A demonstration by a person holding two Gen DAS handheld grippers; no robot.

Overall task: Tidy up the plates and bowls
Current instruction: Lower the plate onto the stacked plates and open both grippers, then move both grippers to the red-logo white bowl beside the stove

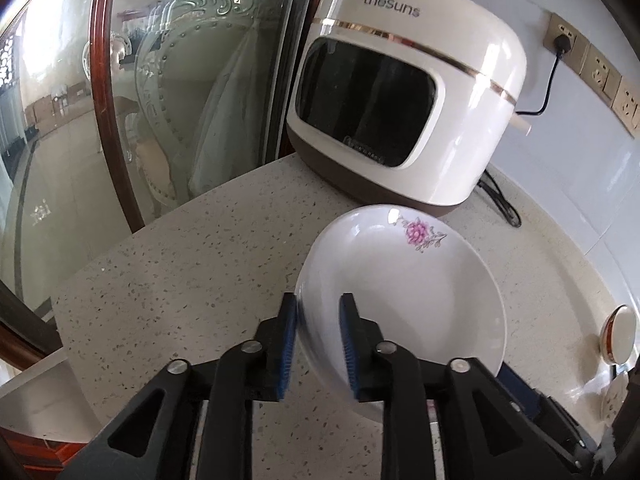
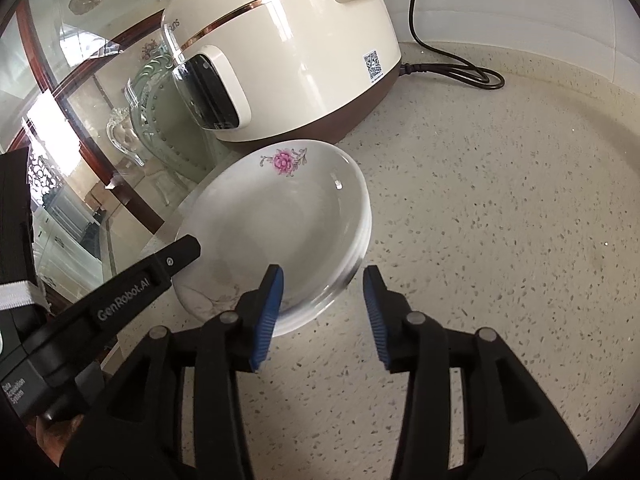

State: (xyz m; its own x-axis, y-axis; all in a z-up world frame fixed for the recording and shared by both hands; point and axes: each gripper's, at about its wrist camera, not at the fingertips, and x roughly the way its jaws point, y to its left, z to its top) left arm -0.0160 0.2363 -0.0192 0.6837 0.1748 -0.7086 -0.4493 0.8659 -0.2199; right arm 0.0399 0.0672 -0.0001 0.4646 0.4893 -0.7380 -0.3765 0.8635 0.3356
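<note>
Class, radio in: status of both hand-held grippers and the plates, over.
Left hand-held gripper open, straddling plate rim. Right hand-held gripper open, straddling opposite rim. Plate stack on counter. Cooker close behind.

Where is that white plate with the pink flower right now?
The flowered plate tops a small stack on the speckled counter, just in front of the cream appliance. The left gripper and right gripper straddle its near rim from either side.

We see the stack of plates [image 2: 280, 216] on the desk [image 2: 480, 240], just in front of the cooker [image 2: 288, 52]. The cooker stands at the back against the wall, its cord [image 2: 452, 68] trailing behind it. A glass partition [image 1: 160, 100] borders the desk's left edge. Wall sockets [image 1: 596, 68] sit right of the cooker.
</note>
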